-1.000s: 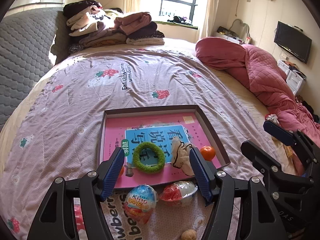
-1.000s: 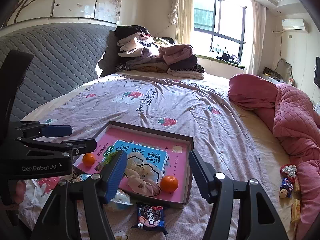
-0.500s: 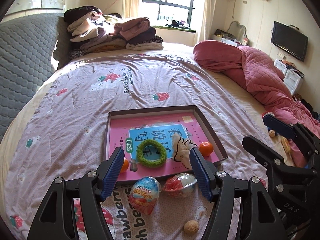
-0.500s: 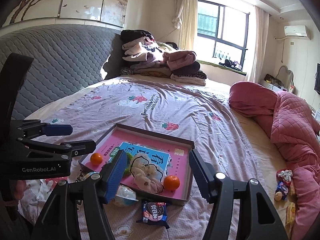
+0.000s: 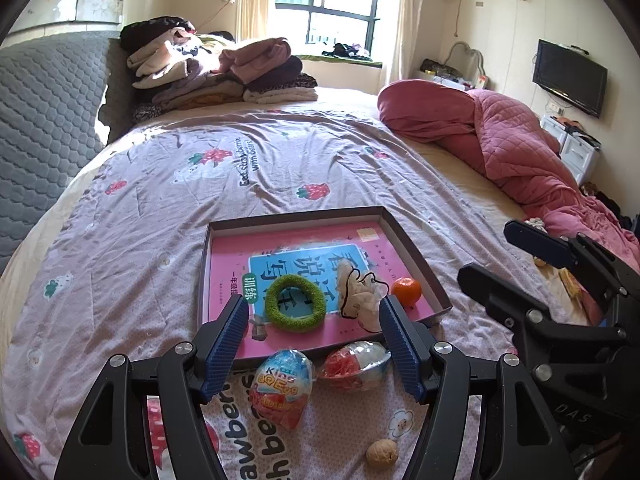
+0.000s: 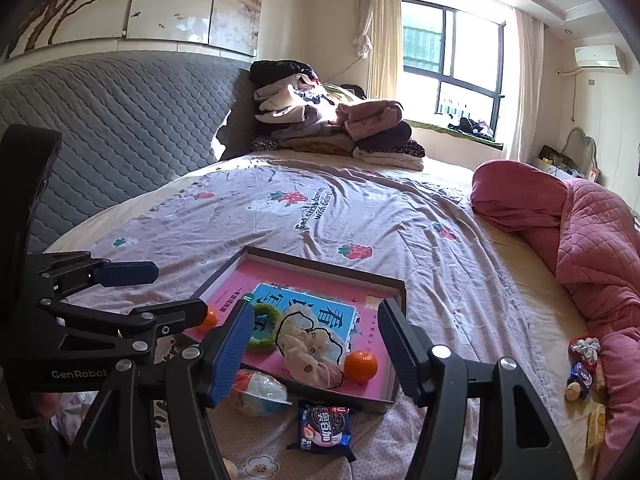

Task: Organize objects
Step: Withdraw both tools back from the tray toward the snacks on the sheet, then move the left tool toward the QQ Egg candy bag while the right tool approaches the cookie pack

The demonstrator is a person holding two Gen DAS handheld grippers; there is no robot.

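Left to right: left gripper (image 5: 314,332), jaws spread and empty, hovers over the tray's (image 5: 414,258) near edge; blue Kinder egg (image 5: 283,386) and clear-wrapped red egg (image 5: 356,365) lie on the bedsheet just outside it; green ring (image 5: 295,309), cream scrunchie (image 5: 360,296) and tangerine (image 5: 406,291) sit inside. Right gripper (image 6: 314,346), likewise released, hangs above the Oreo packet (image 6: 325,426). Advisable: centre the jaws squarely over one egg before closing.

"kinder" on the egg wrapper (image 5: 283,387); "genrobot" on the left claw (image 6: 132,300); "strawberries with bears" on the bedsheet (image 5: 248,164).
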